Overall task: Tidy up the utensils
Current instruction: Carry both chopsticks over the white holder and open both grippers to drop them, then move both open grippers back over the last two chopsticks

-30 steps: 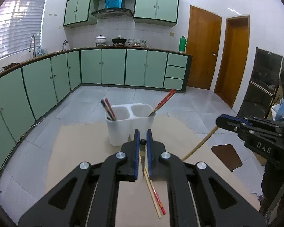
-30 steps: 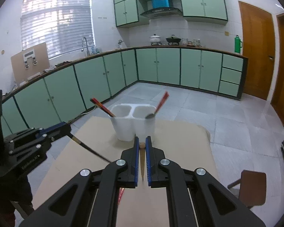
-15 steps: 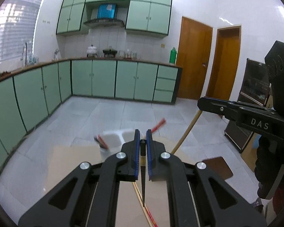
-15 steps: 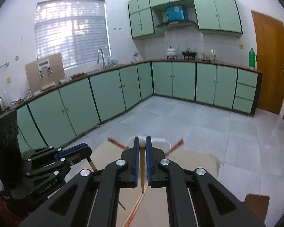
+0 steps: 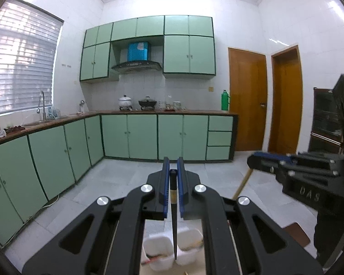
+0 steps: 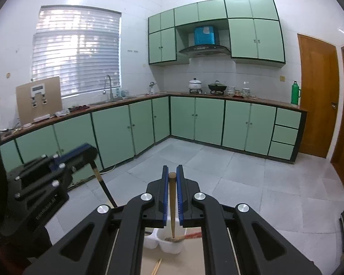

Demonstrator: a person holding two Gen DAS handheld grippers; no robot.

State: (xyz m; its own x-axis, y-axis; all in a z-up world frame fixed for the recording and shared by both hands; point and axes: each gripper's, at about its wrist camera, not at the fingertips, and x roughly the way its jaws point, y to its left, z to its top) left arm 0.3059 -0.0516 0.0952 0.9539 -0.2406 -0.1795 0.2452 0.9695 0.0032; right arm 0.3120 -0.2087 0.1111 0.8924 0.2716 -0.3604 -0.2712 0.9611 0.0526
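Observation:
My left gripper is shut on a dark chopstick that hangs point-down over the white two-cup utensil holder. Its tip is at the divider between the cups. My right gripper is shut on a light wooden chopstick that hangs down over the holder's right cup. Each gripper shows in the other's view, the right one at the right, the left one at the left. Red chopsticks lie in the holder.
The holder stands on a brown table with loose chopsticks lying on it. A brown stool is to the right. Green kitchen cabinets line the far walls across a tiled floor.
Both grippers have risen and tilted up, lifting their chopsticks to hang upright over the holder. The holder has dropped to the bottom of both views.

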